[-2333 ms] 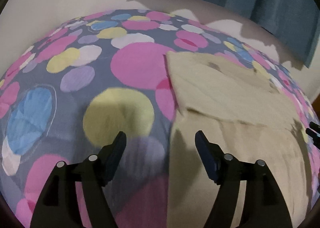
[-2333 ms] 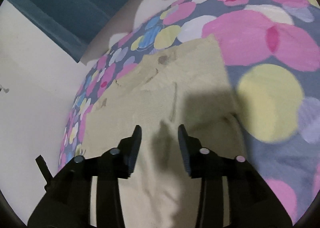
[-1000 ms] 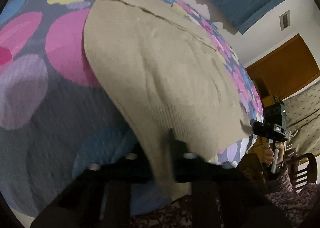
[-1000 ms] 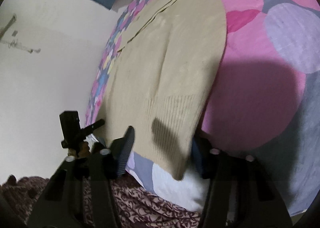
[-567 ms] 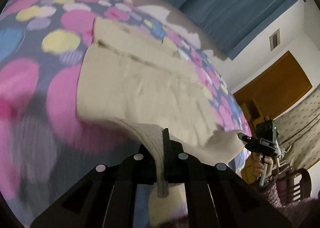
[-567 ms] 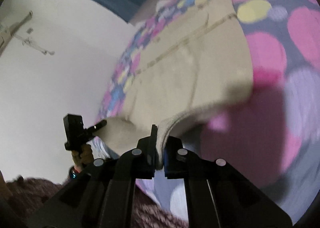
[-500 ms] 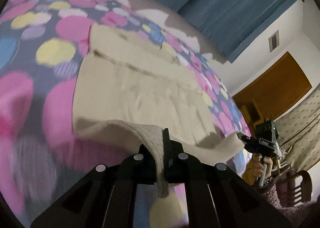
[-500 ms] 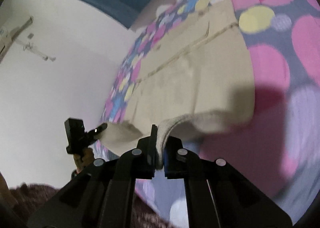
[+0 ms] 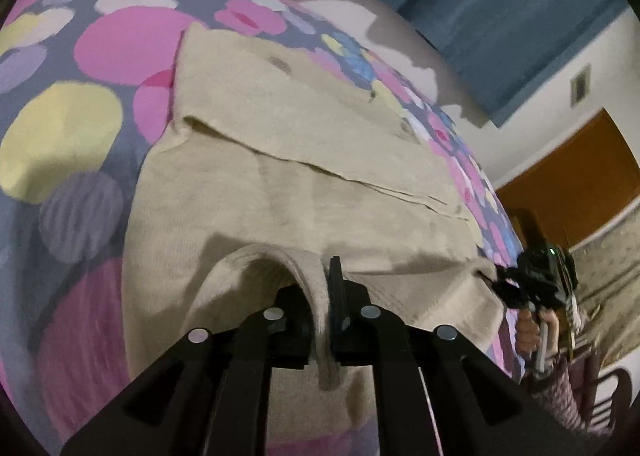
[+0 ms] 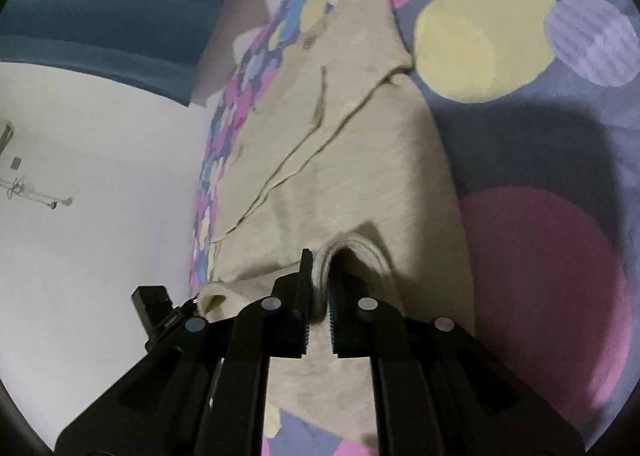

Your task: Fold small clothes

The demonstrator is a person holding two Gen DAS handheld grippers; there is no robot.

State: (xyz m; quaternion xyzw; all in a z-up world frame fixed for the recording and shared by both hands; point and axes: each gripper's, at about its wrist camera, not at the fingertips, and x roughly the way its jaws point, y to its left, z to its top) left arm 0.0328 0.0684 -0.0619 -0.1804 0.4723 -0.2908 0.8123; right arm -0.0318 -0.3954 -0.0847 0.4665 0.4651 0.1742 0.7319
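Left wrist view: a beige knit garment [image 9: 304, 160] lies spread across a bed under a dotted bedsheet [image 9: 68, 128], its ribbed hem lifted toward the camera. The left gripper [image 9: 322, 296] pinches that hem, jaws having just eased slightly apart with the cloth between them and the pads on it. Toward the garment's far hem corner, the right gripper [image 9: 500, 284] grips the same edge, a hand [image 9: 530, 330] beneath it. From the right wrist view, the right gripper [image 10: 318, 288] likewise bites the ribbed hem [image 10: 360, 252], its jaws also just loosened a little. The knit looks soft, light and limp, sagging between the two holds, so the thicker ribbed corners seem the surest places to grasp for carrying the fold over.
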